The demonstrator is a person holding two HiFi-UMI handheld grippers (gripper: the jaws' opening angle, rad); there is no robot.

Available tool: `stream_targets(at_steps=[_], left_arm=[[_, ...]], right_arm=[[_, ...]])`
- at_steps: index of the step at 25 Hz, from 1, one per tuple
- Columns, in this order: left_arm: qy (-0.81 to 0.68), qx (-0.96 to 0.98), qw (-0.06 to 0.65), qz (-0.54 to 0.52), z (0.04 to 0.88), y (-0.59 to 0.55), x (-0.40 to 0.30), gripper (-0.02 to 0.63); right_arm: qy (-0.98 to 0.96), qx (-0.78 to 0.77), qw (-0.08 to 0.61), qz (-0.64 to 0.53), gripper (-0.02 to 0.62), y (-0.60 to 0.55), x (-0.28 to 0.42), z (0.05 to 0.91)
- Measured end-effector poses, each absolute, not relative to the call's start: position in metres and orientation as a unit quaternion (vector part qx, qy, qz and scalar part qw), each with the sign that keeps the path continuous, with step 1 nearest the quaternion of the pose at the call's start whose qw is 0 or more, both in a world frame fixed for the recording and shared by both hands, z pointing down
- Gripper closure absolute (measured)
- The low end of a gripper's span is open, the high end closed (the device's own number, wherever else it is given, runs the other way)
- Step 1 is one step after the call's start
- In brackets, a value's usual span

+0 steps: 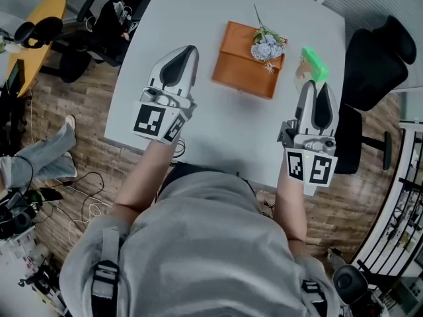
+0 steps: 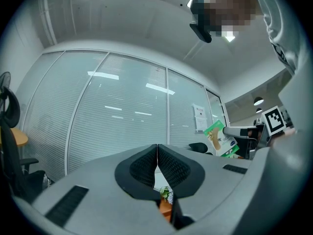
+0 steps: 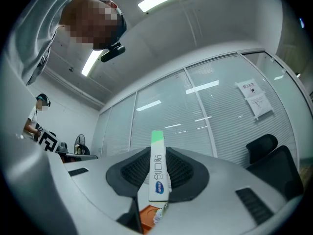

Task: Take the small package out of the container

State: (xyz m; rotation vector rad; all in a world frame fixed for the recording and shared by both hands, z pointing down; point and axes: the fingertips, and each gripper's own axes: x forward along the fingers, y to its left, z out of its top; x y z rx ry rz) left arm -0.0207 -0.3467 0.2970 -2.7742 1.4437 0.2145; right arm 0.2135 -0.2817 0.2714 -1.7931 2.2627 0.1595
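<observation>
An orange box [image 1: 246,59] with a sprig of pale blue flowers [image 1: 267,45] on it lies on the white table [image 1: 198,18]. My right gripper [image 1: 315,88] is raised at the table's right edge, shut on a small green and white package [image 1: 314,65] that sticks up past its jaws. In the right gripper view the package [image 3: 157,170] stands edge-on between the pads, with the orange box [image 3: 149,215] below. My left gripper [image 1: 187,50] hovers left of the box, shut with nothing in it. The left gripper view shows the package [image 2: 217,138] held off to the right.
A black office chair [image 1: 373,65] stands close to the table's right edge. More chairs and a yellow table [image 1: 39,25] are at the far left. Another person's leg [image 1: 39,157] and cables lie on the wooden floor at the left. Glass partitions surround the room.
</observation>
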Motion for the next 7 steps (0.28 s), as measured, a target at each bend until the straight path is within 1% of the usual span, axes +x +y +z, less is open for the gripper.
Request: stream_targets(at_steps=[7], left_arm=[[0.454, -0.889, -0.001, 0.063, 0.2988, -0.3435, -0.0194, 0.586]], right_arm=[[0.779, -0.613, 0.119, 0.051, 0.483, -0.2865, 0.2096, 0.2701]])
